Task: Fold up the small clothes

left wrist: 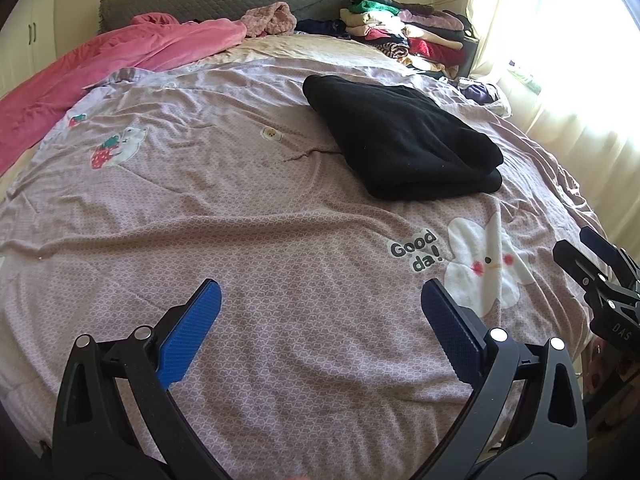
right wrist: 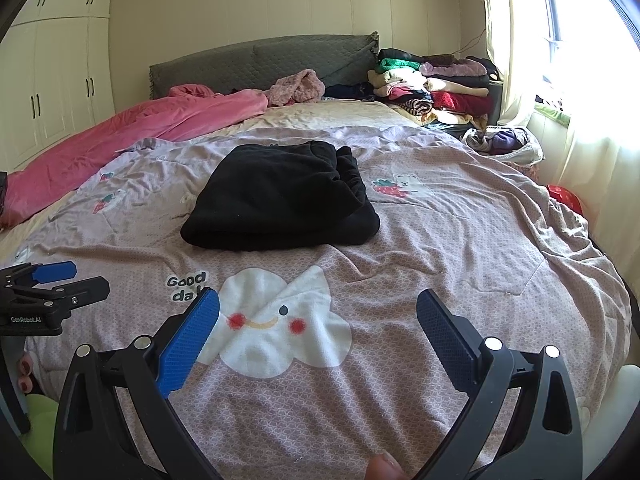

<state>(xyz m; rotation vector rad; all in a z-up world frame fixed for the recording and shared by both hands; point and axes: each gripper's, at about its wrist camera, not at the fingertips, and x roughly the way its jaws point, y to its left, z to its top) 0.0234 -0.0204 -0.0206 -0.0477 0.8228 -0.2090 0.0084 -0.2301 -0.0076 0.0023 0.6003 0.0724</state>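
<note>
A folded black garment (left wrist: 404, 140) (right wrist: 280, 196) lies on the mauve bedspread (left wrist: 240, 208) (right wrist: 440, 240), well ahead of both grippers. My left gripper (left wrist: 320, 312) hovers open over the near part of the spread, nothing between its blue pads. My right gripper (right wrist: 318, 316) is open too, above the white cloud-face print (right wrist: 280, 320). In each wrist view the other gripper shows at the edge: the right gripper (left wrist: 588, 256) at the right, the left gripper (right wrist: 76, 276) at the left.
A pink duvet (left wrist: 100, 68) (right wrist: 120, 128) runs along the bed's left side. A stack of folded clothes (left wrist: 408, 36) (right wrist: 436, 84) sits at the far right by the grey headboard (right wrist: 264, 60). A basket of clothes (right wrist: 504, 144) stands under the bright window.
</note>
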